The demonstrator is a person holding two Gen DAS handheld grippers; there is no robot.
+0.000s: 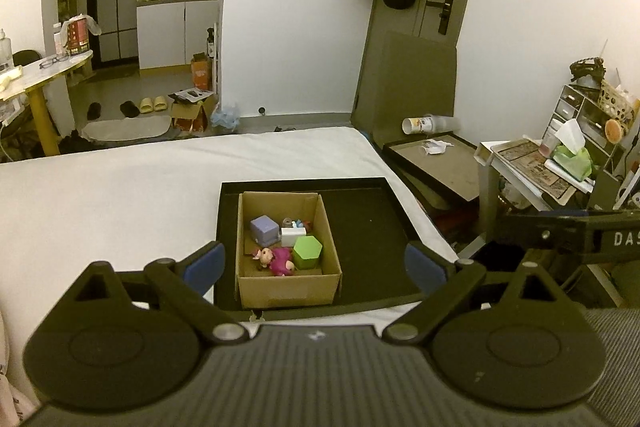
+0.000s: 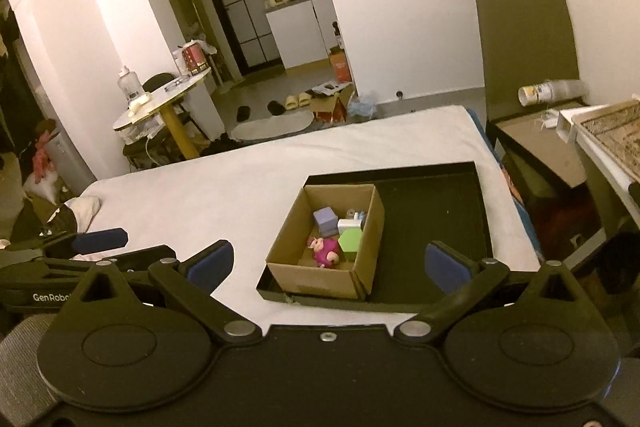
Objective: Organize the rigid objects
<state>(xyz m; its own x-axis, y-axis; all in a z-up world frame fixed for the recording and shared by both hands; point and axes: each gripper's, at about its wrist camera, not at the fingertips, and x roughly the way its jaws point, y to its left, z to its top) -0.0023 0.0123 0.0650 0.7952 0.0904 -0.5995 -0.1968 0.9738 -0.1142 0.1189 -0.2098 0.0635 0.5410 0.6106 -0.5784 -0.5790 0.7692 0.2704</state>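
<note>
Left wrist view: the left gripper [image 1: 316, 263] hangs spread wide and holds nothing, above the near edge of the bed [image 1: 120, 195]. Ahead sits a black tray [image 1: 372, 227] near the bed's right edge, with a cardboard box [image 1: 288, 287] in its left half. Inside lie a purple cube [image 1: 264, 229], a white block [image 1: 293, 235], a green hexagonal block [image 1: 307, 251] and a pink pig figure [image 1: 277, 259], crowded together; the small pieces at the back are too small to tell apart. A reach for one piece could likely nudge its neighbours or catch the box wall.

Right wrist view: the right gripper [image 2: 330, 263] is likewise released and empty, well back from the box [image 2: 320, 279]. The tray [image 2: 440, 227] lies close to the bed's right edge and the mattress is soft, so a downward press could tilt the tray or shift it toward that edge. The left gripper's finger [image 2: 102, 239] shows to the left; both reaching in together could collide.
</note>
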